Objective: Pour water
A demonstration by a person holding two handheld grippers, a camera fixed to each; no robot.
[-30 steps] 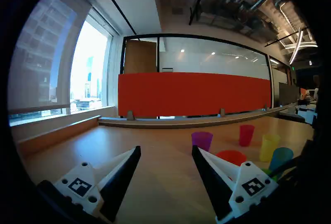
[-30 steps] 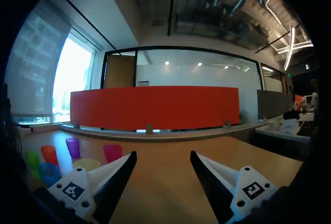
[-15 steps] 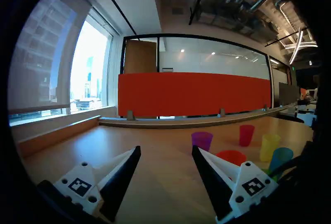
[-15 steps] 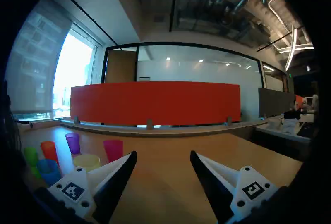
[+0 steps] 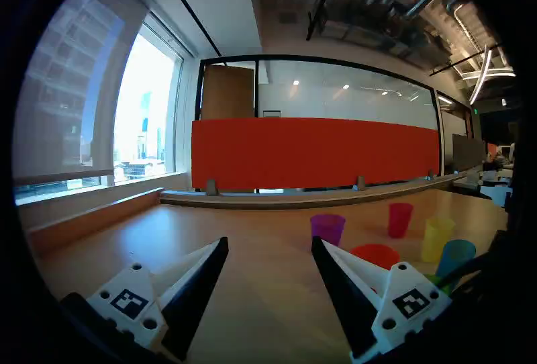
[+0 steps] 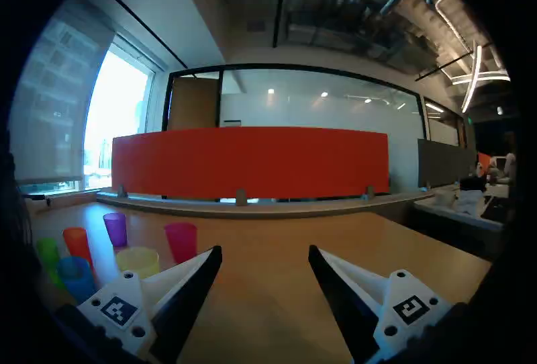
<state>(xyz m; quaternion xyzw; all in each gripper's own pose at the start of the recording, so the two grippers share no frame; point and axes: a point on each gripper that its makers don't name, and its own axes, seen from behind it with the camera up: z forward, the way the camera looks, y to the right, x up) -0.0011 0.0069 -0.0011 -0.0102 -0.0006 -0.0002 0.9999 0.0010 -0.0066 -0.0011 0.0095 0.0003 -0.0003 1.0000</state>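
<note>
My left gripper (image 5: 269,240) is spread wide and empty. The orange cup (image 5: 374,254) sits just behind its right finger, the purple cup (image 5: 327,228) nearer the red partition (image 5: 315,152). My right gripper (image 6: 264,248) is also spread and empty. The yellow cup (image 6: 137,261) is behind its left finger, the pink cup (image 6: 181,241) closer to the partition.
</note>
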